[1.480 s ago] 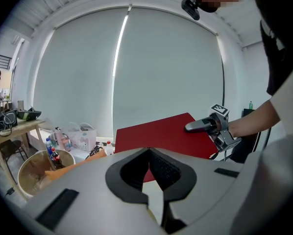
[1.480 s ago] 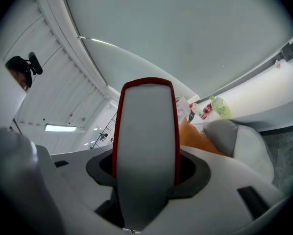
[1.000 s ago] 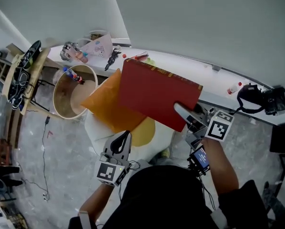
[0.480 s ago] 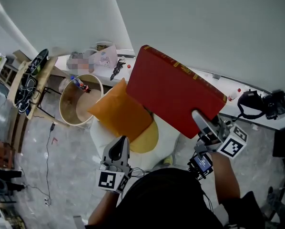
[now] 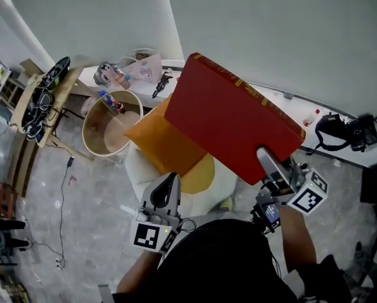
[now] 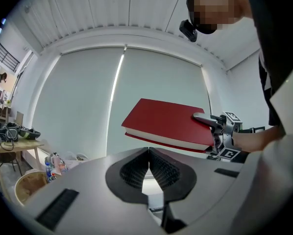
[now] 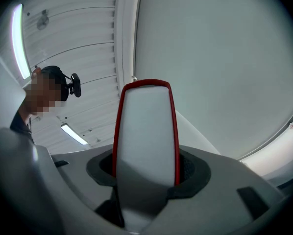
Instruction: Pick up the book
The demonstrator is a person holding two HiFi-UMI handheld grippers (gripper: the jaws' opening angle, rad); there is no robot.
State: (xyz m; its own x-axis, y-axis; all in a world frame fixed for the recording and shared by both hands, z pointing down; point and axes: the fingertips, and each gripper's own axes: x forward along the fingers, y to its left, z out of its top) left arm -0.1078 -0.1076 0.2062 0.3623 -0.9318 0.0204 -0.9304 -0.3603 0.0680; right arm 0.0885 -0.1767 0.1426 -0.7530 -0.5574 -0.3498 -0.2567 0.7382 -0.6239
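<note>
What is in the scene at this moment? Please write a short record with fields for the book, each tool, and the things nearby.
book: red hardcover, held in the air, tilted
right tool: shut on the book's near corner
left tool: jaws together, nothing between them
under the book: orange cushion, partly covered by the book in the head view
beside the cushion: round wooden tub
</note>
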